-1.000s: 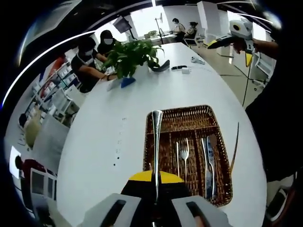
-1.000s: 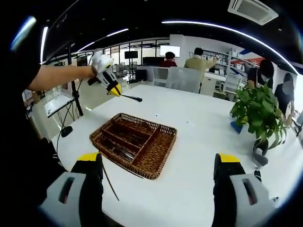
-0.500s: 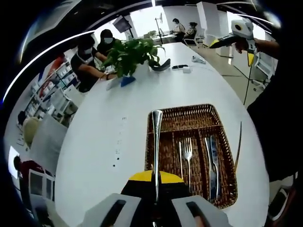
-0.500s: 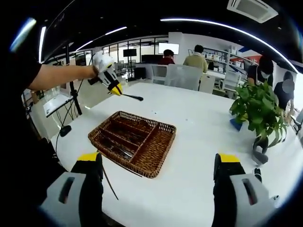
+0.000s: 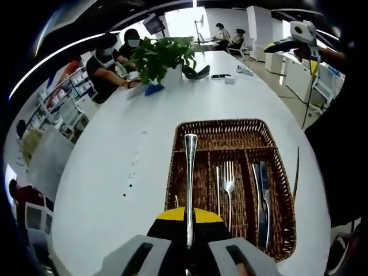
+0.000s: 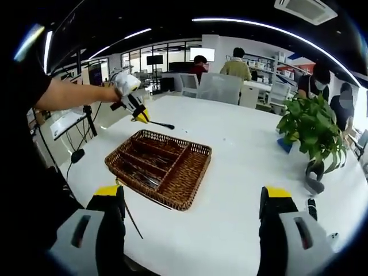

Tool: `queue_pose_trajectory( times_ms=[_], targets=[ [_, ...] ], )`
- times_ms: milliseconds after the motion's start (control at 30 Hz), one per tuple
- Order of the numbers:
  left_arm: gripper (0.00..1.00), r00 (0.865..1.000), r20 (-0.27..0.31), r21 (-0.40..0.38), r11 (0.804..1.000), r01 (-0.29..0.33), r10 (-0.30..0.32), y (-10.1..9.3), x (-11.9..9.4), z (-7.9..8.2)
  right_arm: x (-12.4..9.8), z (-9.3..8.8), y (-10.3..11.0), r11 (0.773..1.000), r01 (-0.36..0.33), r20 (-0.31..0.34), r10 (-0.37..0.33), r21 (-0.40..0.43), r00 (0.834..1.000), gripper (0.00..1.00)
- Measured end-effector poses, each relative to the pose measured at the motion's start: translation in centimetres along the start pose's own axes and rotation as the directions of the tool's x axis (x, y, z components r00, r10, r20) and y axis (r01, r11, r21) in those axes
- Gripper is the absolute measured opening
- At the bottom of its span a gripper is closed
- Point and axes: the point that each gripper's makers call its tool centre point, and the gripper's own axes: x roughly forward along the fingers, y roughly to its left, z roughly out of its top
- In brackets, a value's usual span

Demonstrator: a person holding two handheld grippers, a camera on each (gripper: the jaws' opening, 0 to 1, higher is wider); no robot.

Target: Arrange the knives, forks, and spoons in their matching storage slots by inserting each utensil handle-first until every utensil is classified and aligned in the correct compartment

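Note:
My left gripper [image 5: 189, 217] is shut on a silver utensil [image 5: 190, 172]. Its handle points forward over the left slot of the wicker tray [image 5: 221, 123], and its head is hidden between the jaws. A fork [image 5: 228, 185] lies in the middle slot, and knives [image 5: 262, 195] lie in the right slot. In the right gripper view the left gripper [image 6: 131, 103], held by a hand, hovers at the far edge of the tray [image 6: 187, 194], with the utensil [image 6: 163, 124] sticking out. My right gripper [image 6: 192, 202] is open and holds nothing, well back from the tray.
A thin dark stick [image 5: 296, 172] lies on the white table [image 5: 115, 172] just right of the tray. A potted plant [image 6: 313, 129] and small items stand at the far end. People sit and stand around the office behind.
The left gripper has come down and closer to the tray with the utensil still in it. The right gripper stays open, nearly still.

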Motion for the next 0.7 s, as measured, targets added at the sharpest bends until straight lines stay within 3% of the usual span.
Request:
queue_pose_trajectory(
  times_ms=[133,700],
  targets=[
    [0.0,1.0,-0.022,0.01,1.0,-0.001,0.002,-0.3,1.2,-0.9,0.0,-0.2,0.1,1.0,0.001,-0.008,-0.001,0.001,1.0,0.99],
    [0.0,1.0,-0.003,-0.025,1.0,0.018,-0.018,-0.1,3.6,-2.5,0.4,-0.8,0.6,1.0,0.004,-0.045,-0.004,-0.01,0.999,0.99]
  ],
)
